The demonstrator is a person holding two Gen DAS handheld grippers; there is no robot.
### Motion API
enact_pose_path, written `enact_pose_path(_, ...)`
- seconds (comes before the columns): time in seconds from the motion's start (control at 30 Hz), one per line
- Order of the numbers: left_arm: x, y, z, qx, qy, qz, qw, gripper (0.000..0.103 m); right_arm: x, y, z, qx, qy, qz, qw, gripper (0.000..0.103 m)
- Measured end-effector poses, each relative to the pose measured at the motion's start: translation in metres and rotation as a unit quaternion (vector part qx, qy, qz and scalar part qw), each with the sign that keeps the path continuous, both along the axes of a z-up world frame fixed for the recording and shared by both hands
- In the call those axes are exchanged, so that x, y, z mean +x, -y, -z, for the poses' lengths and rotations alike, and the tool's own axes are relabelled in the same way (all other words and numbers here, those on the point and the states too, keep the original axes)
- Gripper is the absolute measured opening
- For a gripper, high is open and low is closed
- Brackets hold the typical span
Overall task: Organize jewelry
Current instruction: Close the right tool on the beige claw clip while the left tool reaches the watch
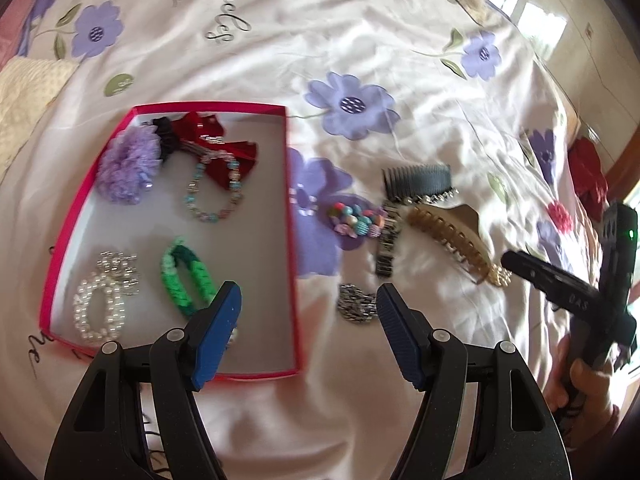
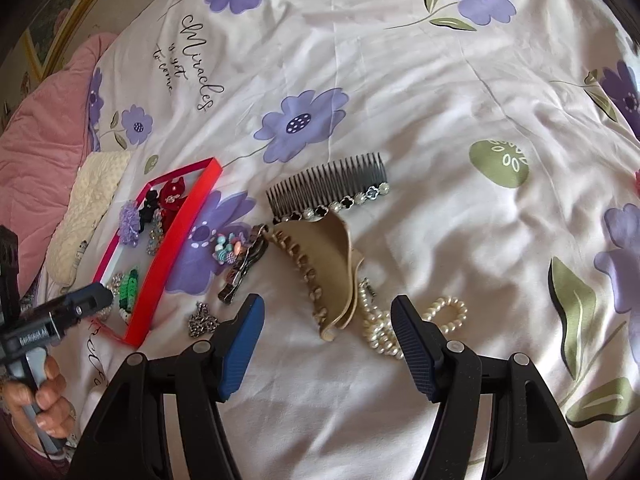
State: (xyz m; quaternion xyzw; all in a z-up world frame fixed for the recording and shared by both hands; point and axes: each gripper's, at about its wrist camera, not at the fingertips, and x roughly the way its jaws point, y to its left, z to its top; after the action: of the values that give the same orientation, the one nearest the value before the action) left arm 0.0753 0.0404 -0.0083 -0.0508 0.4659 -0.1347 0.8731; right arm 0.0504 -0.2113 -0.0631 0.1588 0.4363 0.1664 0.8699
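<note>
While both my grippers hang wide open and empty, jewelry lies split between box and bed.
Left gripper (image 1: 308,330) over red box (image 1: 290,216); right gripper (image 2: 326,342) above tan claw clip (image 2: 328,264), pearl strand (image 2: 380,320) just beside.

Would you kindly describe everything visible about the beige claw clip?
The beige claw clip looks like matte plastic, a large curved shell with a row of interlocking teeth along one edge. It lies closed on its side on the floral bedsheet, outside the red box. The hair comb touches its upper end, the pearl strand its lower.
</note>
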Motion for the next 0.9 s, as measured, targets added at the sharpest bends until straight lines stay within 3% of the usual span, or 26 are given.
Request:
enact_pose_path(0.37,0.008,0.034,0.002,0.007,-0.003,0.034,0.9994,0.07,0.019,-0.002,0.001,0.009,0.004,-0.007,1.0,0.068)
enact_pose_path(0.63,0.027,0.068,0.013,0.018,-0.011,0.065,0.9977,0.068,0.054,-0.009,0.014,0.01,-0.008,-0.02,1.0,0.066)
enact_pose_path(0.73,0.038,0.083,0.02,0.025,-0.018,0.079,0.9964,0.067,0.063,-0.013,0.018,0.006,-0.014,-0.027,1.0,0.044)
enact_pose_path(0.8,0.046,0.092,0.027,0.032,-0.027,0.086,0.9954,0.065,0.068,-0.016,0.02,0.005,-0.02,-0.032,0.999,0.02)
enact_pose_path(0.9,0.059,0.106,0.041,0.043,-0.04,0.097,0.9935,0.062,0.07,-0.015,0.021,0.006,-0.02,-0.033,0.999,0.008)
